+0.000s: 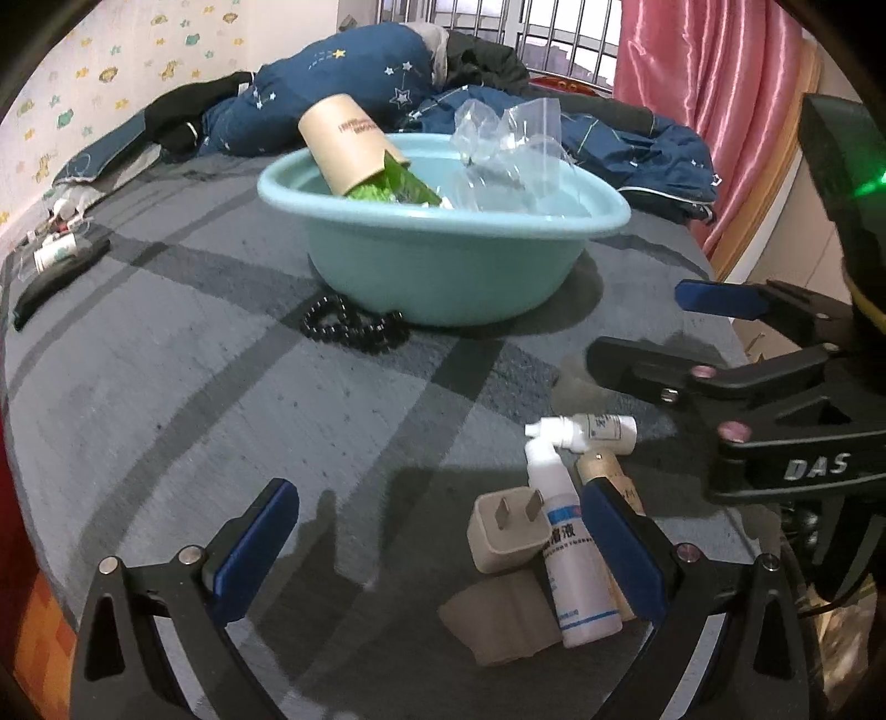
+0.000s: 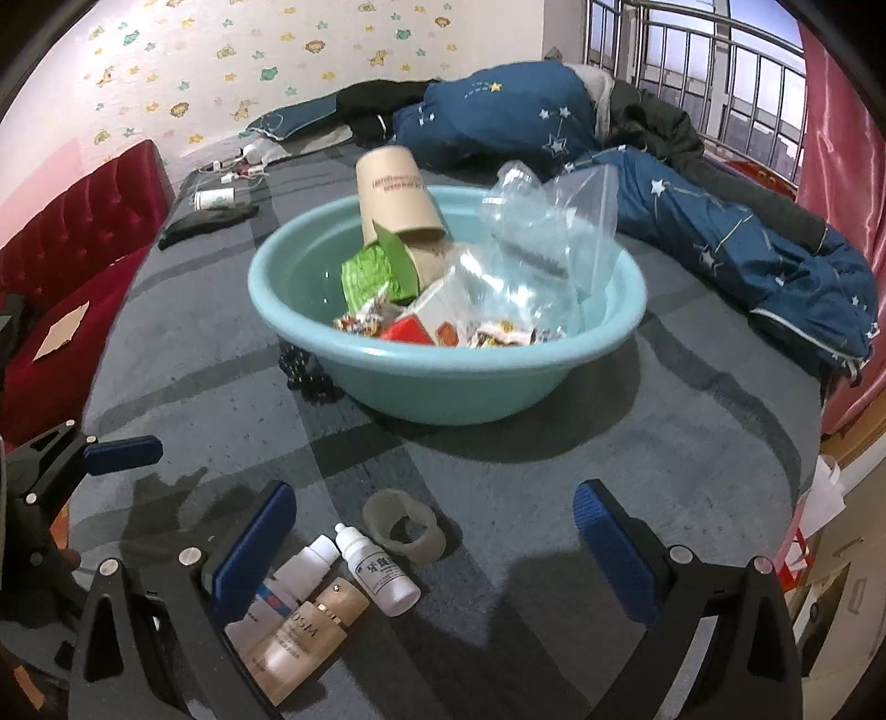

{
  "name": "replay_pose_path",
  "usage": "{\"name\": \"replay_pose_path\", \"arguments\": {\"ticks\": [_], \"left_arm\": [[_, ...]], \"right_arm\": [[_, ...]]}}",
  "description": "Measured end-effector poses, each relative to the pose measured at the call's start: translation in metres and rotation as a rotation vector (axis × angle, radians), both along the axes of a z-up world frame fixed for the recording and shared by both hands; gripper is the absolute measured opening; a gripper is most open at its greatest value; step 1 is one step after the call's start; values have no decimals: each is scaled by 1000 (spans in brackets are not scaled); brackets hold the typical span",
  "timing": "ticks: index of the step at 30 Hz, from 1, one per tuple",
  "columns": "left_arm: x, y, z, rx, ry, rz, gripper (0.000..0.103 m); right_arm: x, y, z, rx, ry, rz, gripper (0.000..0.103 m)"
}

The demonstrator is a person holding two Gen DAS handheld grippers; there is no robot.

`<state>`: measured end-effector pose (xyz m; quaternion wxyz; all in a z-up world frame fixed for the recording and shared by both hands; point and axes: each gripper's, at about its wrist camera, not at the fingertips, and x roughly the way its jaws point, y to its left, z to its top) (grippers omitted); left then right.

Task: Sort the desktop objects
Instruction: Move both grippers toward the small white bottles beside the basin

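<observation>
The basin (image 2: 443, 382) held a tube (image 2: 396, 196), bags (image 2: 545, 243) and wrappers (image 2: 501, 335); both grippers' (image 1: 437, 545) (image 2: 434, 545) jaws gaped wide, empty

patterned wallpaper (image 2: 221, 50), barred window (image 2: 692, 61), pink curtain (image 1: 709, 111)

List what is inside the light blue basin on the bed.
Inside the basin: a cardboard tube leaning on the rim, a green packet, clear plastic bags, a red-and-white box and snack wrappers. The bottom beneath them is covered.
</observation>
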<state>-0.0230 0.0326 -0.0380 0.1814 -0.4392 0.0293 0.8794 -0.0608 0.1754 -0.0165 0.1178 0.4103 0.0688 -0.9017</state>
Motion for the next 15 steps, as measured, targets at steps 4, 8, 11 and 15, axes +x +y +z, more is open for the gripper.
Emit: {"name": "replay_pose_path", "arguments": {"ticks": [4, 8, 11, 15], "left_arm": [[-1, 3, -6, -10, -9, -9, 103], [-4, 3, -8, -2, -15, -9, 103], [-6, 3, -11, -6, -23, -14, 103], [-7, 2, -11, -9, -22, -12, 103]], "right_arm": [[-7, -3, -13, 1, -23, 1, 102], [-12, -3, -23, 0, -46, 0, 100], [-16, -2, -29, -3, -63, -6, 95], [-20, -2, -34, -13, -81, -5, 90]]}}
